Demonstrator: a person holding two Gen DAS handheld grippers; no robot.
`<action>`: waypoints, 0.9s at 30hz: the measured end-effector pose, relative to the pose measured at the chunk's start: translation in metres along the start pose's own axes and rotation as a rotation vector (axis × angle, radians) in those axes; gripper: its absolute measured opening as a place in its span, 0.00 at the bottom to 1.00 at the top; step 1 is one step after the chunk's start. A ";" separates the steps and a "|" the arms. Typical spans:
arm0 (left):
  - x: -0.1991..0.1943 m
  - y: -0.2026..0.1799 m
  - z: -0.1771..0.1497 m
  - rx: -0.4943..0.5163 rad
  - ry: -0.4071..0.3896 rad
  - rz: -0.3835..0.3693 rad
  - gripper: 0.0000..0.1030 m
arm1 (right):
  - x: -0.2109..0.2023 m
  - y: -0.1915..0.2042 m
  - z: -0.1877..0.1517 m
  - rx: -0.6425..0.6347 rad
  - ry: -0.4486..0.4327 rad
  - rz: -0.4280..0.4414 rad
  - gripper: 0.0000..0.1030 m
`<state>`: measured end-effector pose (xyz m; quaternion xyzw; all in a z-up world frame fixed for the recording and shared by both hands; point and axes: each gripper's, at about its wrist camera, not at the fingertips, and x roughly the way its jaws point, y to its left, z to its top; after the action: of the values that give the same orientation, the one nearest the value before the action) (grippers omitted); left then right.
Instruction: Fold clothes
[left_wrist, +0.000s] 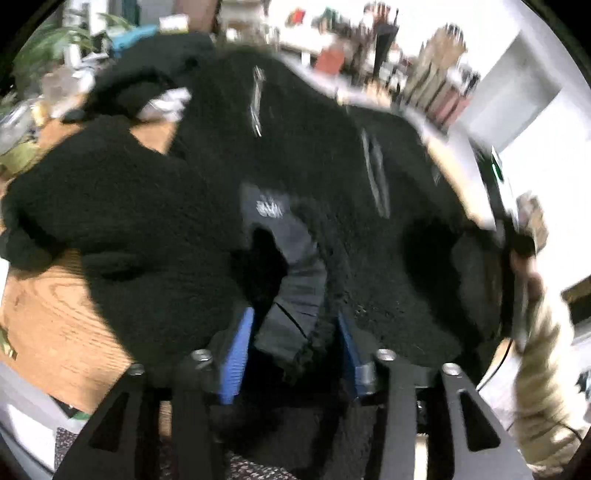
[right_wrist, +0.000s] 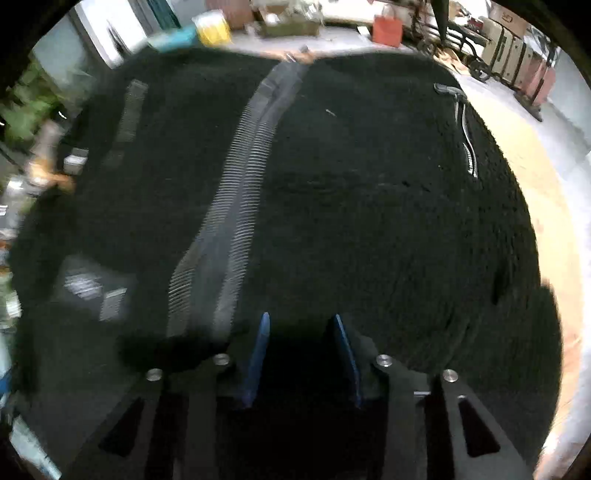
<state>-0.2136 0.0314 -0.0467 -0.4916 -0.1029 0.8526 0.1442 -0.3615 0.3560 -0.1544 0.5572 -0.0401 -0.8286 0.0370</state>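
Observation:
A black fleece jacket (left_wrist: 332, 166) lies spread over a wooden table (left_wrist: 55, 314), one sleeve bunched at the left. Its dark grey collar lining (left_wrist: 295, 280), with a small white logo, runs down between the blue pads of my left gripper (left_wrist: 295, 312). The jaws stand apart and do not press on it. In the right wrist view the jacket (right_wrist: 369, 203) fills the picture, its front zipper (right_wrist: 236, 206) running from top to bottom. My right gripper (right_wrist: 301, 316) hovers over the fleece just right of the zipper, open, with only dark fleece behind the gap.
The table's pale edge (right_wrist: 546, 206) curves along the right. A person's beige sleeve (left_wrist: 535, 369) is at the right of the left wrist view. A plant (left_wrist: 48, 48) and clutter stand at the far left. An orange bag (right_wrist: 386, 27) and shelves are behind the table.

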 end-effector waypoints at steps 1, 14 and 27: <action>-0.015 0.008 -0.008 -0.025 -0.076 0.020 0.73 | -0.021 0.009 -0.017 -0.003 -0.072 0.028 0.65; -0.030 -0.022 -0.065 0.020 -0.176 0.060 0.75 | -0.129 0.089 -0.156 -0.105 -0.247 -0.059 0.90; -0.059 0.048 -0.081 -0.205 -0.189 0.165 0.76 | -0.173 0.123 -0.187 -0.186 -0.381 -0.122 1.00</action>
<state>-0.1224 -0.0313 -0.0540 -0.4283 -0.1618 0.8890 0.0125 -0.1211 0.2475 -0.0523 0.3860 0.0641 -0.9198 0.0296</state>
